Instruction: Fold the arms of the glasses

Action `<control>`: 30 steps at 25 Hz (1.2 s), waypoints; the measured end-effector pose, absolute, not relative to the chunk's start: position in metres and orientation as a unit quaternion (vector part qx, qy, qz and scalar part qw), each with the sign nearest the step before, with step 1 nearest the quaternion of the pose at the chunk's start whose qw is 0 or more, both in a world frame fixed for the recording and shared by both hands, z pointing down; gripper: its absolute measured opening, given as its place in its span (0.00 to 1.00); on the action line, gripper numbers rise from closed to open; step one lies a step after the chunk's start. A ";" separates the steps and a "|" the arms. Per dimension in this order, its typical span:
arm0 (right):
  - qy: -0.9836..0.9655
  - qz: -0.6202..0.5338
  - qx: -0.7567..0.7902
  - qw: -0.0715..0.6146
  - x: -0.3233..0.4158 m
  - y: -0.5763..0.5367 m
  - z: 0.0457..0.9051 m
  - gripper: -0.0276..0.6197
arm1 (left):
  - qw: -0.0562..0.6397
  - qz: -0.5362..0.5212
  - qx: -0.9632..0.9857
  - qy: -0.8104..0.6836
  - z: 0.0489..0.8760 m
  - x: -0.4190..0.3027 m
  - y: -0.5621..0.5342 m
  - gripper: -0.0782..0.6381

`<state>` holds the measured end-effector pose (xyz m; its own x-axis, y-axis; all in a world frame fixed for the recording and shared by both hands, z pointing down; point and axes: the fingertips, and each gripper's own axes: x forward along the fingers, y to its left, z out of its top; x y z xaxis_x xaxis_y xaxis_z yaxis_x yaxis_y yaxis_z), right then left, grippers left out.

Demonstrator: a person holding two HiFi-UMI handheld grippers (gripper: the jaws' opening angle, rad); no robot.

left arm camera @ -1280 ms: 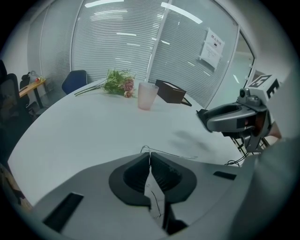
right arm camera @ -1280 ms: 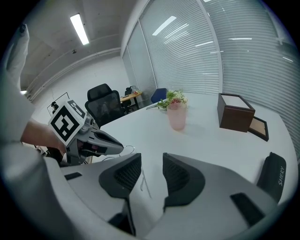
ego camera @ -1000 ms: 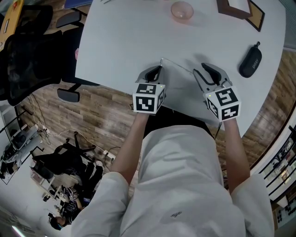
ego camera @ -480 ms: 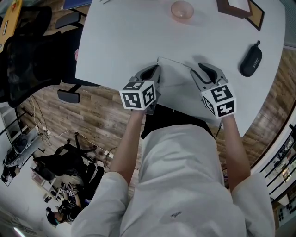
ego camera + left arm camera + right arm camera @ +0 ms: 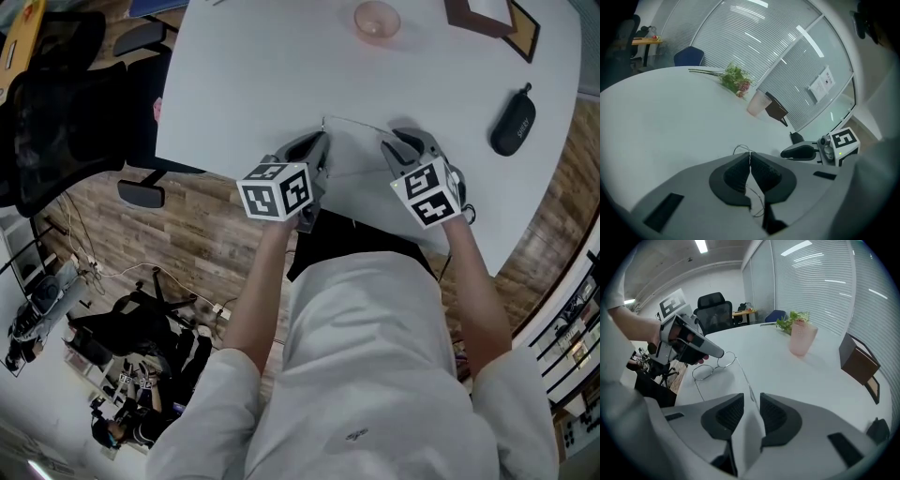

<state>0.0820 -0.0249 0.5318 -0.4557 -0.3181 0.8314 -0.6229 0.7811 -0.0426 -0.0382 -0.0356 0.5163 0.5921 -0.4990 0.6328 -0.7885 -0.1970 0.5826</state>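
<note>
Thin wire-rimmed glasses lie on the white table, between my two grippers near the front edge. My left gripper is shut on the frame's wire, which sticks out above and below its pads. In the right gripper view, the left gripper holds the frame by the lenses. One long arm runs from the frame into my right gripper. The right jaws have just been closing, and the arm's tip lies in the gap between them with no pad pressing on it. In the head view the glasses show only as faint lines.
A pink cup and a brown frame stand are at the table's far side. A black glasses case lies to the right. A sprig of greenery lies far off. A black office chair stands left of the table.
My right gripper has come down and leftward toward the glasses and has rolled; its jaws have narrowed. The left gripper has rolled in place, still holding the frame.
</note>
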 end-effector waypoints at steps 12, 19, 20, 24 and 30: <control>-0.836 0.142 0.272 0.454 0.071 -0.025 0.529 0.14 | 0.483 0.137 0.754 -0.423 0.517 -0.048 -0.033 0.14; -0.830 0.130 0.266 0.472 0.071 -0.024 0.537 0.08 | 0.485 0.132 0.755 -0.422 0.518 -0.048 -0.033 0.14; -0.831 0.126 0.264 0.473 0.070 -0.023 0.537 0.08 | 0.486 0.131 0.754 -0.422 0.519 -0.049 -0.033 0.14; -0.835 0.114 0.251 0.477 0.065 -0.016 0.535 0.08 | 0.491 0.123 0.751 -0.423 0.520 -0.051 -0.032 0.14; -0.837 0.094 0.226 0.490 0.058 -0.009 0.533 0.07 | 0.494 0.117 0.750 -0.425 0.518 -0.052 -0.033 0.14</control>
